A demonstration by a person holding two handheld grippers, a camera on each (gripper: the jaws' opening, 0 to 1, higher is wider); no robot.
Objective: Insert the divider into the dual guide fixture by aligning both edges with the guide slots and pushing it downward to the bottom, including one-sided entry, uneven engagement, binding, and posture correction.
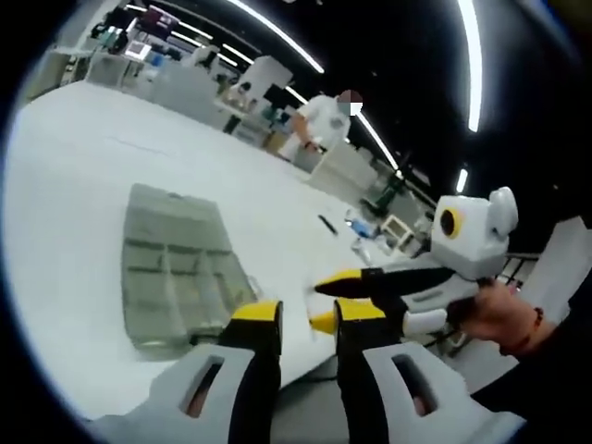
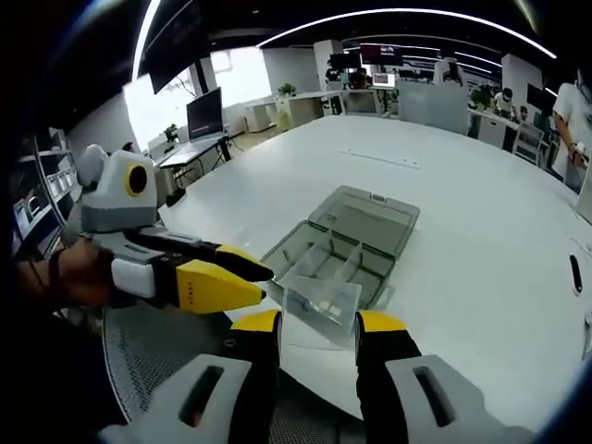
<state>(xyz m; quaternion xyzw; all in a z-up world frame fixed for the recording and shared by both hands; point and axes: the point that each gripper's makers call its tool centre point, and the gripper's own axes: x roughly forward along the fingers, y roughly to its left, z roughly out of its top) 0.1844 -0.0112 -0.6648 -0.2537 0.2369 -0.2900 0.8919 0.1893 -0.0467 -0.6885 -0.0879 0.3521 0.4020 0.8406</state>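
Your right gripper [image 2: 317, 322] clamps a clear plastic divider [image 2: 319, 301] between its jaws, held in the air just in front of the open compartment box [image 2: 344, 242] on the white table [image 2: 462, 185]. Your left gripper [image 1: 306, 313] has its jaws slightly apart and holds nothing, beside the box's near corner.

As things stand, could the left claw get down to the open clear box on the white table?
Probably yes. The left claw hangs open off the near table edge, with bare tabletop between it and the box. The right claw, holding a clear divider, sits off to the side.
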